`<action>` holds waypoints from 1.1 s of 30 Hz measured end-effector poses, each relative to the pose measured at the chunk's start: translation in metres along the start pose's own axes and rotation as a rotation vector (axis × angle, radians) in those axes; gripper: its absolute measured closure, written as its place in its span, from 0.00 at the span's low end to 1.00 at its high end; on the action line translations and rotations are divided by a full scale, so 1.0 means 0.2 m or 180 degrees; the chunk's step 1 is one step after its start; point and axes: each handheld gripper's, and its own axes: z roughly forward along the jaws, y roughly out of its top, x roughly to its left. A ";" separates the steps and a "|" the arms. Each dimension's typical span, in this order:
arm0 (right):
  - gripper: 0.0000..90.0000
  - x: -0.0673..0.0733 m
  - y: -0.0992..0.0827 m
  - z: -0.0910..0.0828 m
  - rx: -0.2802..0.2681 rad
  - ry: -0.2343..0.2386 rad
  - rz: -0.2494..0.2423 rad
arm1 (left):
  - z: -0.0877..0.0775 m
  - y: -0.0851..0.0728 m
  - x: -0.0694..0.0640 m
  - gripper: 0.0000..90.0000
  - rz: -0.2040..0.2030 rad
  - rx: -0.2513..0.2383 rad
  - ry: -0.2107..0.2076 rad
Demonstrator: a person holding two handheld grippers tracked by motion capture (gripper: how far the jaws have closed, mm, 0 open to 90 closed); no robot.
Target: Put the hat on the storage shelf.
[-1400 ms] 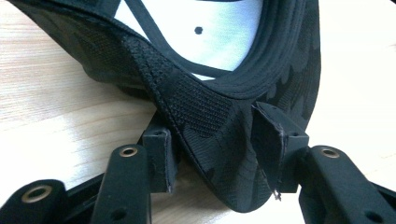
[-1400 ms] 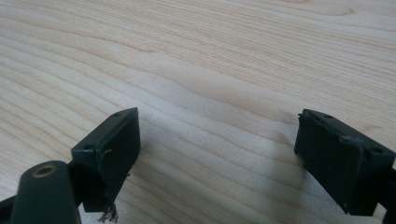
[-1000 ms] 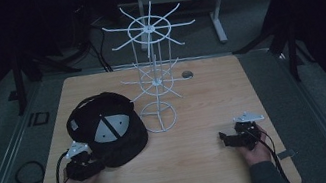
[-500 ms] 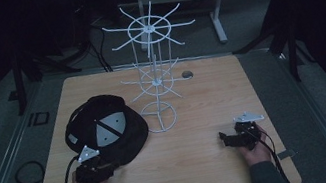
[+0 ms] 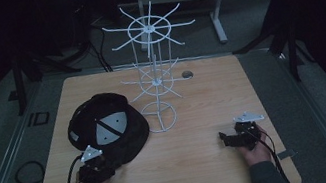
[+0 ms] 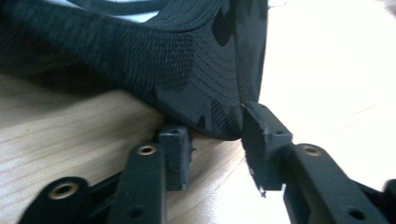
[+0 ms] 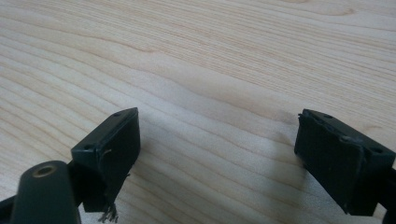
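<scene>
Grasp step — my left tool [image 6: 217, 154] is at the near edge of the cap [image 5: 107, 129], which lies on the table [image 5: 204, 165] front-left, just beside the wire rack [image 5: 156, 80]. The jaws have just been closing and now stand narrow, with the cap's brim [image 6: 219, 116] dipping between the pads. The right pad looks to touch the fabric; the left one sits just apart, so no firm pinch yet.

My right tool [image 7: 219, 154] rests wide over bare wood at the front-right, holding nothing.

Next, as I judge it: finish the squeeze on the brim, check that it bites fabric and doesn't slip off the edge, then lift — likely toward a rack arm. The brim is thin and stiff; a shallow bite could let it pivot.

Writing: nothing readable. The cap's grey panels carry no legible logo from above.
</scene>
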 end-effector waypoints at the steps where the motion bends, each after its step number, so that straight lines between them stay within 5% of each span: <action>1: 0.16 0.00 0.00 0.00 0.0000 0.0002 0.0001 | -0.01 0.00 0.00 0.76 -0.0010 -0.0025 -0.0005; 7: 0.16 0.00 0.00 0.00 -0.0001 0.0001 0.0000 | -0.07 0.02 0.04 0.83 -0.0123 -0.0230 -0.0002; 14: 0.16 0.00 0.00 0.00 -0.0001 0.0001 0.0001 | -0.10 0.04 0.09 0.84 -0.0421 -0.0495 -0.0021; 18: 0.16 0.00 0.00 0.00 -0.0001 0.0001 0.0001 | -0.02 0.05 0.06 0.72 -0.0382 -0.0398 -0.0063; 33: 0.16 0.00 0.00 0.00 0.0003 0.0001 -0.0003 | 0.05 0.14 0.05 0.81 -0.0499 -0.0440 -0.0089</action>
